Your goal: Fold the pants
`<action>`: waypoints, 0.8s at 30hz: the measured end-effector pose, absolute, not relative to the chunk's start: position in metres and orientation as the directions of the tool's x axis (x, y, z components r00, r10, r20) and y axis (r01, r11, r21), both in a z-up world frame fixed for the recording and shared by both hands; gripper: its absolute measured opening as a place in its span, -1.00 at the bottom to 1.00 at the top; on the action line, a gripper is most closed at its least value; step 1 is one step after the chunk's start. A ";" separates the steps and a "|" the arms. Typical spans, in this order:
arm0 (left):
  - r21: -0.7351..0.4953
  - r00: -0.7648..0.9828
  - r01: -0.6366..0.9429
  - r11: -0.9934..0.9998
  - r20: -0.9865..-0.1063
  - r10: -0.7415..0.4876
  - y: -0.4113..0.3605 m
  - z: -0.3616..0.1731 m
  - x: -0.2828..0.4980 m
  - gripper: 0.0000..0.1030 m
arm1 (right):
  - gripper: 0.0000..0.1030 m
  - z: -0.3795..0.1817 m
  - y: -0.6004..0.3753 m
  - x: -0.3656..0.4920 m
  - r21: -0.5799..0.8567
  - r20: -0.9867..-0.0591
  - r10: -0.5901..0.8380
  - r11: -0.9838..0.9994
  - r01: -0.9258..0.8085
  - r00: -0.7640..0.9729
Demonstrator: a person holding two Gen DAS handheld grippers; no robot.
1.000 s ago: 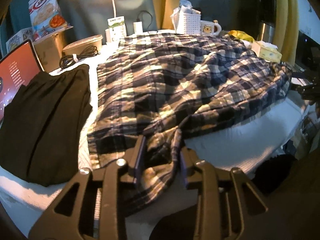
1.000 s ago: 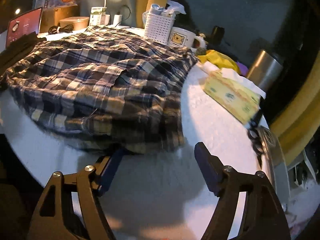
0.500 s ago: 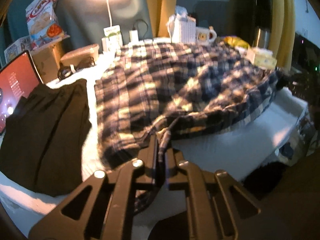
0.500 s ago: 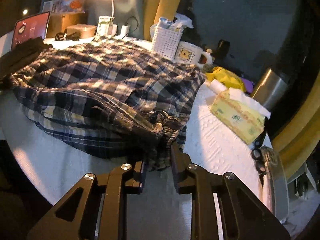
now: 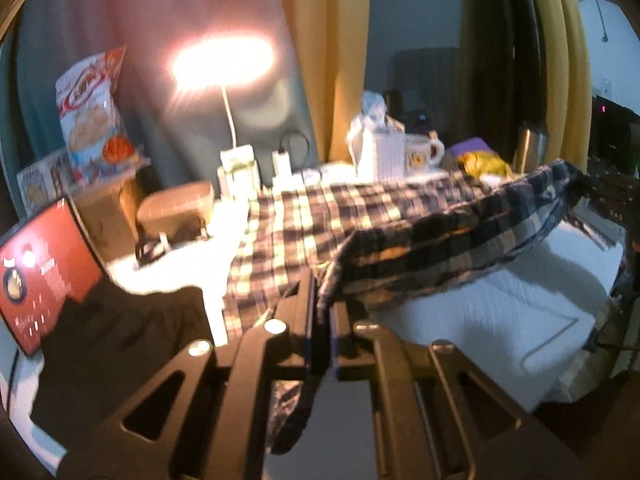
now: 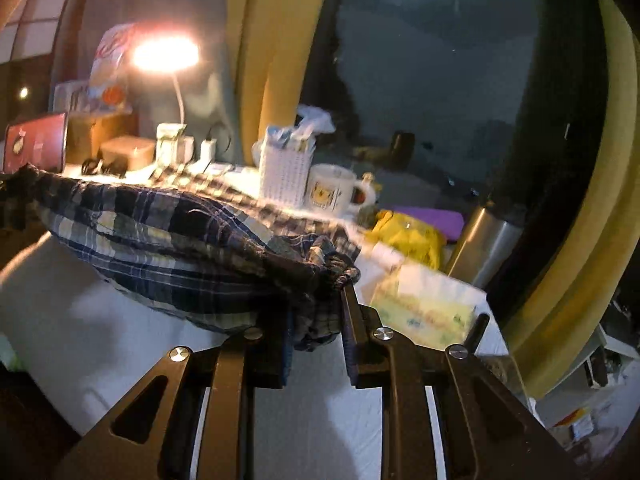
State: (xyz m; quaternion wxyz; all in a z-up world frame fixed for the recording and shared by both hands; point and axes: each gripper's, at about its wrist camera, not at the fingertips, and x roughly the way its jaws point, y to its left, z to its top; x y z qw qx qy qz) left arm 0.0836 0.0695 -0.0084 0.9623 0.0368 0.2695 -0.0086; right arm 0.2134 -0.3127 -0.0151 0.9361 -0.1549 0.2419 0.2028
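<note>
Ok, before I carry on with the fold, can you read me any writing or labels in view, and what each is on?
None can be read.
Snack bag: red logo, blurred.
Red screen: white lines, too small.
Mug: yellow picture, no readable words.
Tissue box: print blurred.
Small box under the lamp: label blurred.

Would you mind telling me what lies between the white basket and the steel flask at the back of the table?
In the right wrist view, a cartoon mug stands beside the white basket, then a yellow bag before the steel flask.
</note>
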 end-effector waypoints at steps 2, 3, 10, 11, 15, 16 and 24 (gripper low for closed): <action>0.082 0.874 0.044 0.996 -0.486 0.001 0.071 0.005 0.095 -0.89 | -0.58 -0.008 -0.311 0.224 -0.184 -0.508 0.301 0.878 -0.443 0.807; 0.092 0.881 0.048 0.995 -0.472 0.001 0.072 0.010 0.101 -0.89 | -0.58 -0.005 -0.311 0.229 -0.177 -0.505 0.301 0.881 -0.438 0.809; 0.129 0.894 0.097 0.987 -0.447 -0.030 0.083 0.030 0.164 -0.89 | -0.58 0.005 -0.309 0.275 -0.143 -0.496 0.286 0.904 -0.402 0.820; 0.130 0.892 0.102 0.986 -0.450 -0.033 0.084 0.030 0.171 -0.89 | -0.58 0.005 -0.309 0.282 -0.134 -0.495 0.286 0.908 -0.397 0.820; 0.119 0.874 0.142 0.983 -0.481 -0.068 0.091 0.021 0.219 -0.89 | -0.58 0.002 -0.309 0.321 -0.084 -0.509 0.286 0.922 -0.377 0.812; 0.111 0.871 0.152 0.982 -0.485 -0.080 0.094 0.017 0.229 -0.89 | -0.58 0.001 -0.309 0.327 -0.073 -0.512 0.287 0.925 -0.373 0.810; 0.051 0.791 0.231 0.972 -0.591 -0.158 0.116 -0.023 0.318 -0.80 | -0.58 -0.029 -0.292 0.398 -0.044 -0.572 0.252 0.941 -0.336 0.780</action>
